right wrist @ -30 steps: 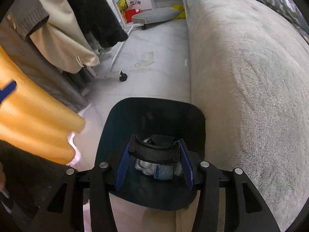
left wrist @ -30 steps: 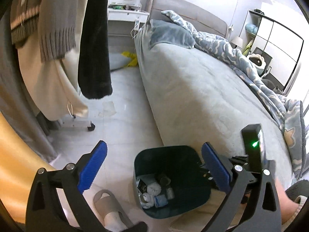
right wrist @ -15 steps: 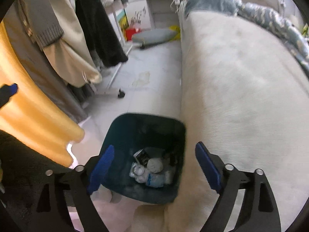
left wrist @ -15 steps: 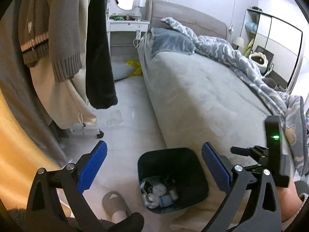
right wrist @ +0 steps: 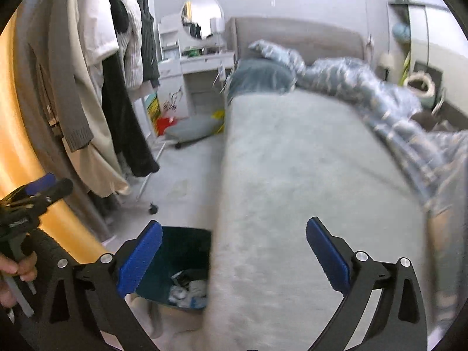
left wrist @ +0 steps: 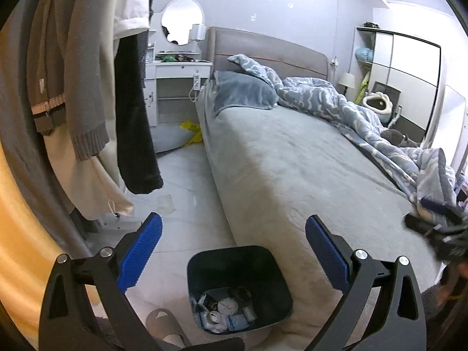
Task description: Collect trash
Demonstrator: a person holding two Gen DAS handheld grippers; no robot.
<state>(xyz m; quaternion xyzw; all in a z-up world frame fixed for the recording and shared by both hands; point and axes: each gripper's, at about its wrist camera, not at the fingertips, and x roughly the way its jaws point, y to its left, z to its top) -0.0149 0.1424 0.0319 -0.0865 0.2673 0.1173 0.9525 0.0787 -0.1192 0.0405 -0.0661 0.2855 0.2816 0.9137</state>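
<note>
A dark teal trash bin stands on the floor against the side of the bed, with crumpled tissues and wrappers in its bottom. It also shows in the right wrist view, partly hidden by the bed edge. My left gripper is open and empty, held well above the bin. My right gripper is open and empty, above the bed's edge to the right of the bin. A flat scrap lies on the floor tiles further back.
A grey bed with a blue quilt fills the right. Clothes hang on a rolling rack at the left. A white vanity desk stands at the back. A grey slipper lies beside the bin.
My right gripper opened and let go of a dark curved object over the bin. Both grippers then rose and tilted up, away from the bin.
</note>
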